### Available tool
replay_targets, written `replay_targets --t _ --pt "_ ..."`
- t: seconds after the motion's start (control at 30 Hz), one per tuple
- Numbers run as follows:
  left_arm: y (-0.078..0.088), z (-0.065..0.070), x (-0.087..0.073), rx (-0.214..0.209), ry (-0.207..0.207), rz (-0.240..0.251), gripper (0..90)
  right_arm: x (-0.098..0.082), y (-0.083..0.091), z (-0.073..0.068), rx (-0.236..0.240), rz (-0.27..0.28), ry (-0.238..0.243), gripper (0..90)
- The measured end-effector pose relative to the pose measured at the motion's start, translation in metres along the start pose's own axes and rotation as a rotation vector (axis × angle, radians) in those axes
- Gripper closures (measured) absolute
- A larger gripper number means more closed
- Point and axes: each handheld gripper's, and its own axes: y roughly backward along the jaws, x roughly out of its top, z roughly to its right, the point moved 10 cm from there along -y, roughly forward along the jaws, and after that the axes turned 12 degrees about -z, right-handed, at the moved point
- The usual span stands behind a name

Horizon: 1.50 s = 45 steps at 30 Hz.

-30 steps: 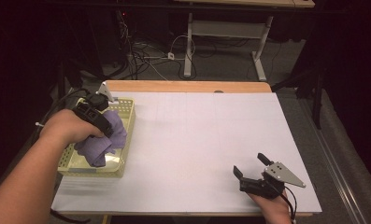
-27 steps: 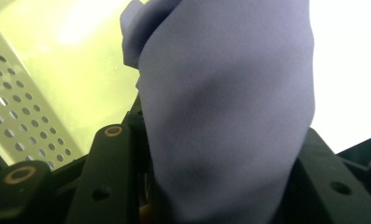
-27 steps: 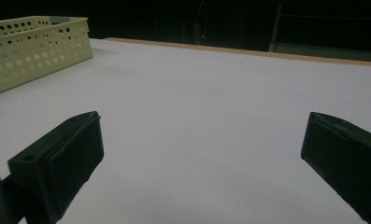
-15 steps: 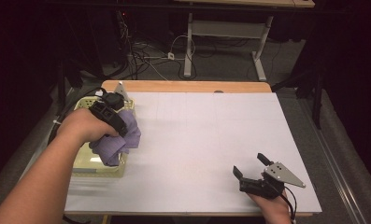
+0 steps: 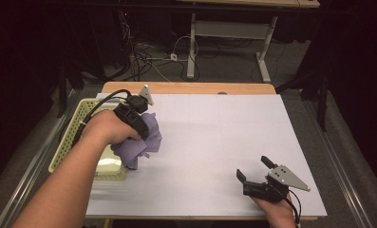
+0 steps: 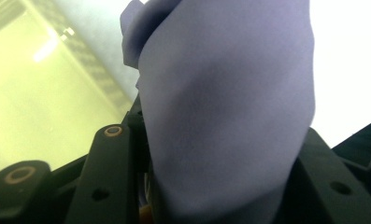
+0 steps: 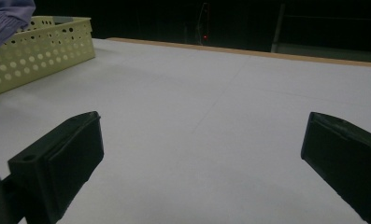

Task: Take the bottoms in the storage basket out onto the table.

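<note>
A crumpled lilac cloth (image 5: 141, 141) hangs above the right rim of a pale yellow perforated basket (image 5: 84, 114) at the table's left side. My left gripper (image 5: 137, 130) is shut on that cloth, and in the left gripper view the cloth (image 6: 225, 107) bulges up between the black jaws. Near the front right corner my right gripper (image 5: 253, 169) rests low over the white table top (image 5: 214, 137), jaws wide apart with nothing between them (image 7: 202, 154). The cloth's edge (image 7: 8, 16) and the basket's wall (image 7: 38, 51) appear at the far left of the right gripper view.
A wooden strip (image 5: 191, 88) runs along the table's far edge. Beyond it stand a white desk frame (image 5: 224, 33) and loose cables (image 5: 157, 59) on the floor. White table surface stretches between the two grippers.
My left gripper has lifted the lilac cloth out of the basket and carried it rightward over the basket's right rim. The right gripper has stayed where it was.
</note>
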Motion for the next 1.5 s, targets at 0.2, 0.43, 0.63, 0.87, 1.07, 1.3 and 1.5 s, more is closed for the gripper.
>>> replay_targets --t 0.2,0.43,0.63,0.87,1.07,1.3,1.5 --pt "-0.005 0.017 0.014 0.000 -0.037 -0.004 55.5 0.000 0.000 0.000 0.001 0.002 -0.002 0.0" --pt "-0.008 0.039 0.030 -0.002 -0.080 0.008 55.5 0.001 0.001 0.000 0.004 0.005 -0.005 0.0" --pt "-0.009 0.055 0.041 -0.005 -0.108 0.021 55.5 0.001 0.001 -0.001 0.006 0.004 -0.002 0.0" --pt "-0.012 0.068 0.051 -0.012 -0.134 0.040 55.5 0.001 0.001 -0.001 0.007 0.006 -0.004 0.0" --pt "-0.016 0.074 0.056 0.000 -0.149 0.061 55.4 0.001 0.001 -0.002 0.007 0.002 -0.005 0.0" --pt "-0.023 0.074 0.060 -0.005 -0.153 0.108 55.3 0.000 0.000 -0.001 0.008 -0.001 -0.003 0.0" --pt "-0.034 0.074 0.063 -0.019 -0.167 0.178 55.3 0.000 0.000 -0.001 0.008 0.001 -0.004 0.0"
